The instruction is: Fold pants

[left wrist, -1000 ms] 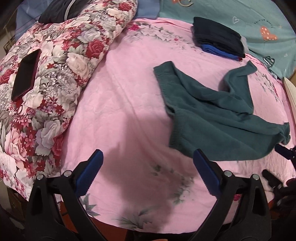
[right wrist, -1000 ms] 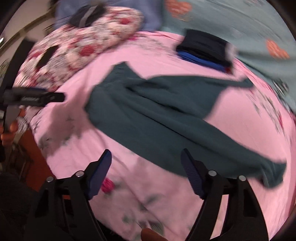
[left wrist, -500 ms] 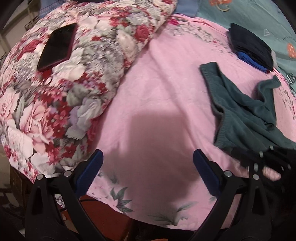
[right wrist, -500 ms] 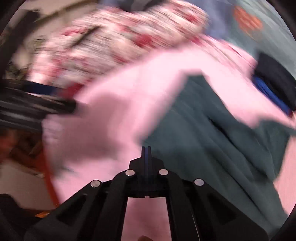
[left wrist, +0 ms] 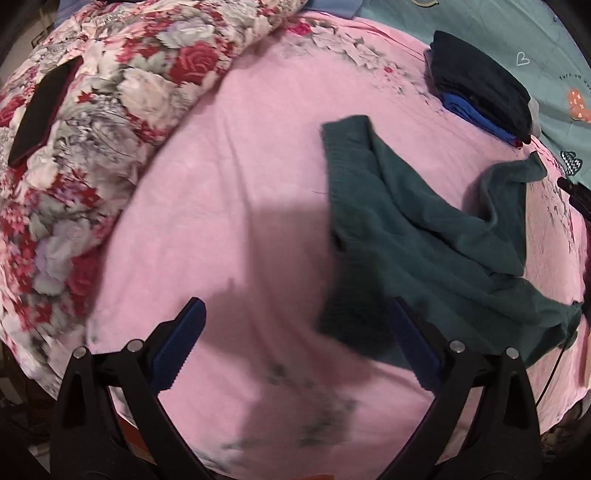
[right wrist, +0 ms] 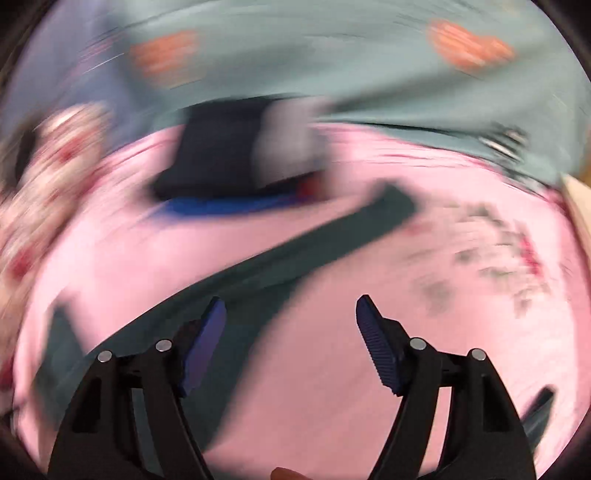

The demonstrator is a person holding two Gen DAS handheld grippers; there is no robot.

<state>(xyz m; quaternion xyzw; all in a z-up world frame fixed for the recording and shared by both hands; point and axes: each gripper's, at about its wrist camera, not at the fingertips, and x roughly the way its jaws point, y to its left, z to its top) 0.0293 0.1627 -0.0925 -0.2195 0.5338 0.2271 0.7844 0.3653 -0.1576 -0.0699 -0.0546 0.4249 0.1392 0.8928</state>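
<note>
Pants (left wrist: pixel 424 236) lie just ahead of us, and we start from our own tools: our left gripper (left wrist: pixel 295 347) hangs wide apart and holds nothing, its right-hand pad over the near dark-green edge, its left-hand pad over bare pink sheet (left wrist: pixel 240 184); our right gripper (right wrist: pixel 291 343) is likewise spread and empty, though its view is smeared with motion blur, so we read only that green cloth (right wrist: pixel 295 258) passes under its left pad and runs away up to the right toward a leg end; from the left gripper the garment sits forward and to the right, ribbed waistband on the left side, legs trailing right, so its long axis runs roughly left to right across the bed; we judge the left gripper nearer the waistband and the right one nearer the legs, which suits a grip at each end; the fabric looks thick, soft and fleecy, rumpled, with one leg doubled back on itself, nothing folded neatly yet; farther out a stack of dark folded clothes (left wrist: pixel 480 85) rests well apart near the teal cover (left wrist: pixel 498 33); a floral quilt (left wrist: pixel 110 110) is heaped at left.
</note>
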